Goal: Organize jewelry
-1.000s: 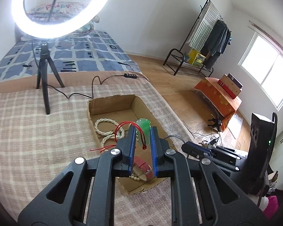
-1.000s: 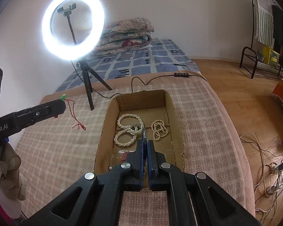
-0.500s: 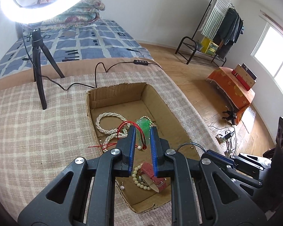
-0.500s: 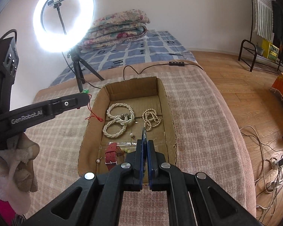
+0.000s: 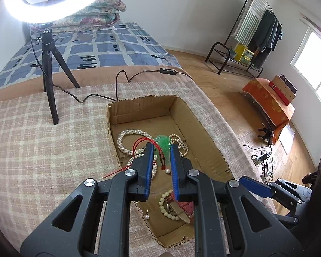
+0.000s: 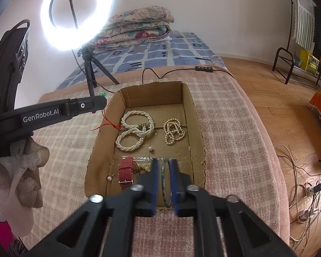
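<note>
A cardboard box (image 6: 198, 132) on the checked blanket holds pearl necklaces (image 6: 134, 130), a small pearl strand (image 6: 173, 131) and a red watch strap (image 6: 126, 172). My left gripper (image 5: 162, 147) is shut on a green bead pendant (image 5: 163, 144) with red cord (image 5: 139, 143), above the box's left part. It also shows in the right wrist view (image 6: 101, 100). My right gripper (image 6: 165, 162) has its jaws parted around a thin bangle (image 6: 165, 184), which stands on edge over the box's near end.
A ring light on a black tripod (image 5: 50, 81) stands on the blanket left of the box, its cable (image 5: 122, 79) running behind the box. The bed's right edge (image 6: 267, 150) drops to a wooden floor with cables.
My left gripper carried the green pendant from the left over the box. My right gripper's jaws have parted, and the bangle now shows between them at the box's near end.
</note>
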